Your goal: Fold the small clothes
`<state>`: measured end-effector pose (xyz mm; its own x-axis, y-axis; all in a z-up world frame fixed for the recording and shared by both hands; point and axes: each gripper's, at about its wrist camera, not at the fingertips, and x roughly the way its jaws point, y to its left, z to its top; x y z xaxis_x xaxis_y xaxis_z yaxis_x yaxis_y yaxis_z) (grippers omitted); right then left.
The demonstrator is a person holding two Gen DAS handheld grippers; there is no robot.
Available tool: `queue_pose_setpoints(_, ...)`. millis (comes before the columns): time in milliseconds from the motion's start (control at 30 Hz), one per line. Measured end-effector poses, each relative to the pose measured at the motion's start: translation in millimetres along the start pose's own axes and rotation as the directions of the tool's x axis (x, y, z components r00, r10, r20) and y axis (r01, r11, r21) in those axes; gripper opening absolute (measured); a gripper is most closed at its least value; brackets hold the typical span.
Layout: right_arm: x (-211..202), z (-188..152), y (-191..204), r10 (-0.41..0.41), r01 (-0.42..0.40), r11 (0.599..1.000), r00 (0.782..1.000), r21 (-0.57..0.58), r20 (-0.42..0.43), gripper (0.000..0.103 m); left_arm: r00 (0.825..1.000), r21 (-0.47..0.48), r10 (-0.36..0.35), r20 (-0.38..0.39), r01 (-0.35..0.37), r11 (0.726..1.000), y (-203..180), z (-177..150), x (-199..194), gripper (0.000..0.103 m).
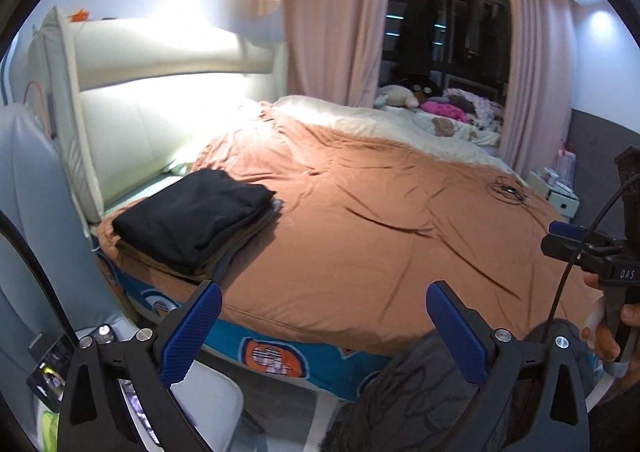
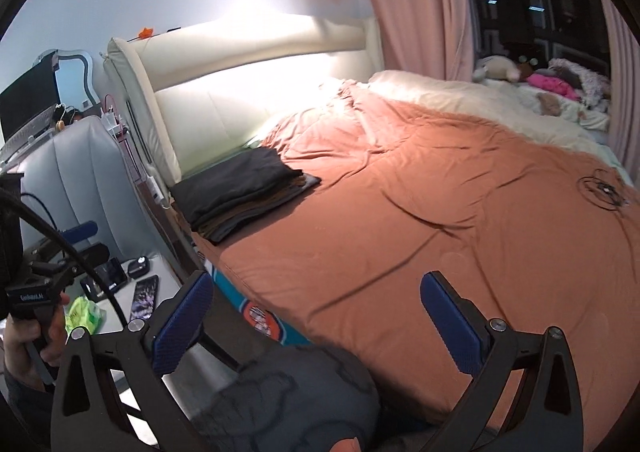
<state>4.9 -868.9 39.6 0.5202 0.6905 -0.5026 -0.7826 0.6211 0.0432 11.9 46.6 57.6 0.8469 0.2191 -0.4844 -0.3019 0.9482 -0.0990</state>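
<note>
A stack of folded dark clothes (image 1: 196,220) lies on the orange bedspread (image 1: 380,244) at the bed's near left corner, by the headboard; it also shows in the right wrist view (image 2: 240,188). My left gripper (image 1: 324,316) is open and empty, held above the bed's front edge. My right gripper (image 2: 316,312) is open and empty, also above the front edge. A grey patterned garment (image 1: 420,400) bulges below the grippers at the bed's edge; it also shows in the right wrist view (image 2: 296,400). The right gripper's body shows at the left view's right edge (image 1: 588,252).
A cream headboard (image 1: 160,100) stands left of the bed. A black wire hanger (image 1: 508,190) lies on the far right of the bedspread. A bedside table (image 2: 116,312) holds phones and a green packet. Pink curtains (image 1: 332,20) and soft toys (image 1: 400,96) are at the back.
</note>
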Motion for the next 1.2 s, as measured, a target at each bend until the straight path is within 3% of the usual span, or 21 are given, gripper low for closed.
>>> queue_pose_setpoints(200,-26.9,-36.1,-7.7,0.024,-0.026,0.999,0.999,0.030,0.043,0.103,0.999,0.023,-0.020,0.041,0.019,1.000,-21.4,-12.6,-11.9,0.103)
queue_pose_setpoints(367,-41.1,-54.1,-10.7,-0.030,0.026,0.998,0.997,0.052,0.070,0.103,0.999,0.021,-0.035,0.039,0.035,0.999,-27.3,-22.6,-11.8,0.103)
queue_pose_setpoints(767,-42.4,-61.3,12.3,-0.059,0.057,0.998,0.996,0.033,0.069,0.103,0.999,0.037,-0.042,0.030,0.041,0.998,-29.9,-34.3,-15.7,0.103)
queue_pose_setpoints(1200,-47.3,-59.0,3.2,-0.015,0.010,0.998,0.997,0.066,0.081,0.103,0.998,0.044,-0.029,0.049,0.027,0.999,-32.7,-31.0,-24.9,0.103)
